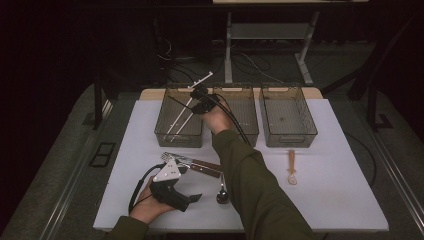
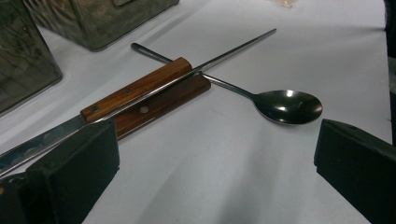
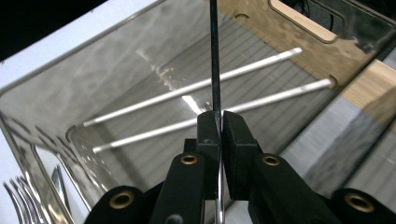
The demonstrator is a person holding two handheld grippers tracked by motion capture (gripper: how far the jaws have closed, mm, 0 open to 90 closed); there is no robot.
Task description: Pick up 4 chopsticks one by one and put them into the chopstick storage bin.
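Observation:
My right gripper [image 1: 200, 101] reaches over the left clear bin [image 1: 172, 137], shut on a thin dark metal chopstick [image 3: 214, 56] that runs up from its jaws [image 3: 215, 116]. Below it, two pale chopsticks [image 3: 201, 85] lie slanted on the floor of that bin [image 3: 116, 60]; in the high view they lean on the bin's far rim [image 1: 182, 116]. My left gripper [image 1: 192, 198] rests near the table's front left with its jaws wide open [image 2: 215, 154] and nothing between them. Ahead of it lie two wooden-handled knives [image 2: 135, 91], a metal chopstick [image 2: 233, 51] across their handles, and a steel spoon [image 2: 287, 106].
A middle bin [image 1: 248, 117] and a right bin [image 1: 288, 115] stand beside the left one at the back of the white table. Forks [image 1: 172, 157] lie by the knives [image 1: 202, 166], the spoon [image 1: 221, 193] lies in front, and an amber spoon [image 1: 291, 169] lies at the right.

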